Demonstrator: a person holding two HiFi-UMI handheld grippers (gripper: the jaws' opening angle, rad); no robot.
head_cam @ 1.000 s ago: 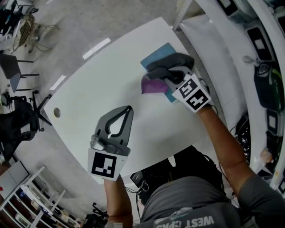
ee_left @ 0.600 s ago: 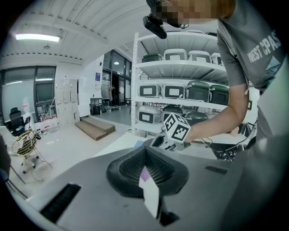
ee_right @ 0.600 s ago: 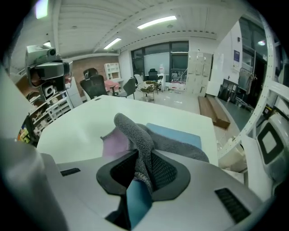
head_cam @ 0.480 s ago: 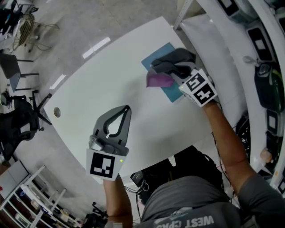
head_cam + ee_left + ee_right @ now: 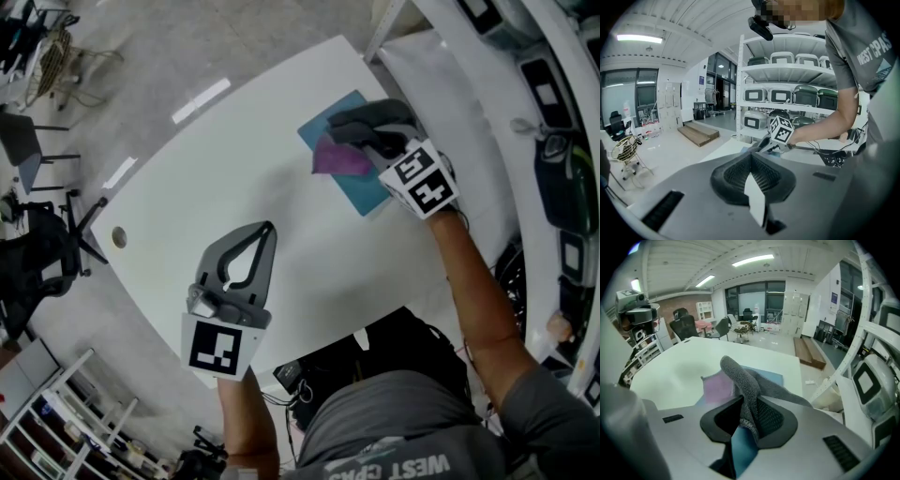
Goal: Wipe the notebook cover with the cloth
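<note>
A blue notebook (image 5: 367,192) lies flat near the far right corner of the white table (image 5: 225,159). A cloth (image 5: 341,157), grey on one side and purple on the other, rests on its cover. My right gripper (image 5: 373,141) is shut on the cloth's grey fold and hides part of the notebook. In the right gripper view the grey cloth (image 5: 743,380) bunches between the jaws of the right gripper (image 5: 747,416), with the notebook (image 5: 772,378) beyond it. My left gripper (image 5: 268,231) hovers over the table's middle, shut and empty; in its own view the left gripper (image 5: 752,164) holds nothing.
The table has a round cable hole (image 5: 119,236) near its left edge. Shelves with grey bins (image 5: 780,96) stand along the right. A dark bag (image 5: 375,352) lies below the near table edge. Office chairs (image 5: 37,253) stand on the floor to the left.
My right gripper has dragged the cloth up and to the right across the notebook cover. The left gripper has stayed in place.
</note>
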